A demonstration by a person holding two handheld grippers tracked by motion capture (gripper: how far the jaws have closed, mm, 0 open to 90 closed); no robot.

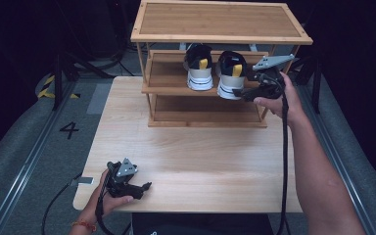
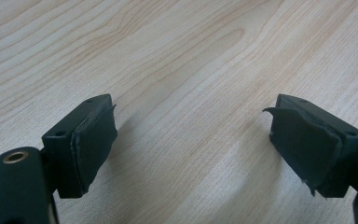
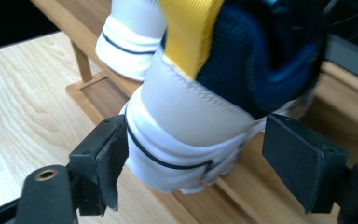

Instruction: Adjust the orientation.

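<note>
Right gripper (image 1: 247, 93), held level at the heel of the right sneaker (image 1: 231, 73): jaws spread wide, one at each side of the heel, the left pad (image 3: 107, 163) touching or nearly touching the white sole, the right pad clear of it; nothing is clamped. The sneaker stands on the middle shelf of the wooden shoe rack (image 1: 220, 34), at about 11 o'clock from the right hand, its long axis running toe-inward toward 12 o'clock, heel overhanging the shelf's front edge. The left sneaker (image 1: 199, 68) stands just beside it at 9 o'clock, parallel. Left gripper (image 1: 144, 186): jaws wide, empty, low over the table (image 1: 200, 161) at 7 o'clock, well apart from the rack; the right hand is much the nearer. Count: two sneakers, one rack, two grippers.
</note>
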